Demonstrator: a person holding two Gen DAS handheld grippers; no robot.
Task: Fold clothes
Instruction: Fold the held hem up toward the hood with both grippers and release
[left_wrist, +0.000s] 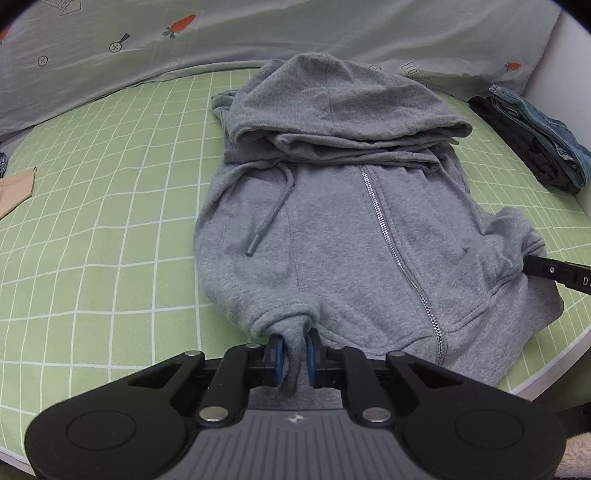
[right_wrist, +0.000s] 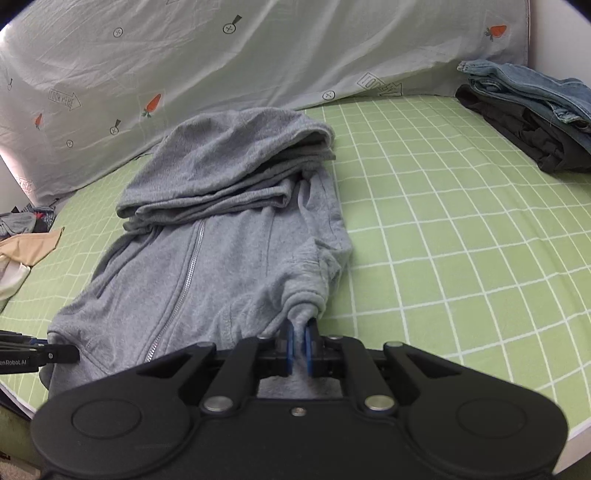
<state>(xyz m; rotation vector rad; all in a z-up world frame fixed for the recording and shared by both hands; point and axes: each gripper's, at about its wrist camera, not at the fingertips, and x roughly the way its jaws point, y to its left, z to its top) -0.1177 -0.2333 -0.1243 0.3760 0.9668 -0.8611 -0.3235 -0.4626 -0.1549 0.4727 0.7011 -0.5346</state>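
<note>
1. Grey fleece hoodie (left_wrist: 332, 229) is lying zipper-up on the green checked sheet (left_wrist: 110, 221), hood already folded down over the chest, hem end nearest the bed's front edge.
2. Left gripper (left_wrist: 294, 354) is pinching a bunched tuck of the hoodie's hem; blue pads are clamped on the fabric at the hem's left corner.
3. Right gripper (right_wrist: 300, 349) is likewise clamped on the hem's right corner, fabric gathered between its pads.
4. Judged step: lifting the hem and carrying it toward the hood to halve the body. To do it well, both corners are best raised level and together, keeping the hem taut between them so the zipper (left_wrist: 391, 243) is staying straight, then laid down square just short of the hood's fold.
5. Risk, judged: thick fleece is slipping easily from a small pinch.
6. Left view alone is showing the drawstring (left_wrist: 271, 210) lying loose on the hoodie's chest.
7. Right view alone is showing more of the folded jeans stack (right_wrist: 535, 114) well apart beyond the hoodie's right side, and beige cloth (right_wrist: 29, 247) plus clutter off its left side.
</note>
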